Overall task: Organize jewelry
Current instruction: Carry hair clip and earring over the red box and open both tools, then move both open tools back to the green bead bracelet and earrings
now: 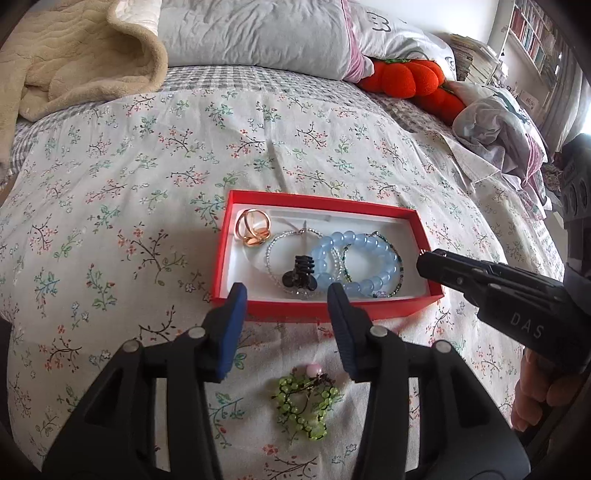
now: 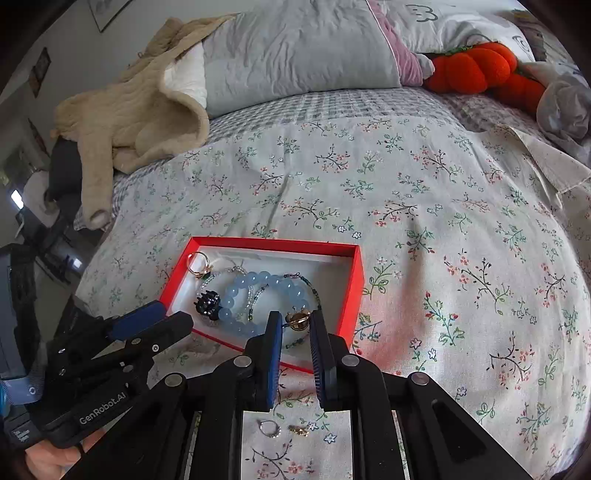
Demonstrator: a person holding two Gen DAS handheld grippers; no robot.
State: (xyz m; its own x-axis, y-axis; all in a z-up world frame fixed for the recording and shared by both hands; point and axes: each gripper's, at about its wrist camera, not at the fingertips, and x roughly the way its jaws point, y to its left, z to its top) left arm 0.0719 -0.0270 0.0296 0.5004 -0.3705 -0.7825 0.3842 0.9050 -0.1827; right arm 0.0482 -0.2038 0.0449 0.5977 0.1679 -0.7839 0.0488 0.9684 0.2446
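A red box (image 1: 321, 308) with a white lining lies on the flowered bedspread; it also shows in the right wrist view (image 2: 352, 291). Inside it are a gold ring (image 1: 254, 230), a blue bead bracelet (image 1: 354, 260), thin beaded bracelets (image 1: 275, 258) and a black hair clip (image 1: 298, 275). My left gripper (image 1: 286, 295) is open and empty at the box's near edge, above a green beaded piece (image 1: 304, 404) on the bed. My right gripper (image 2: 295, 321) is shut on a small gold bead-like piece (image 2: 298, 320) over the box's near right corner. A small ring (image 2: 269, 428) and a gold clasp (image 2: 299, 430) lie on the bed below it.
Pillows (image 1: 255, 33), a beige blanket (image 1: 74, 55), an orange plush (image 1: 406, 77) and crumpled clothes (image 1: 495, 122) lie at the head and right side of the bed. A bookshelf (image 1: 532, 33) stands at far right.
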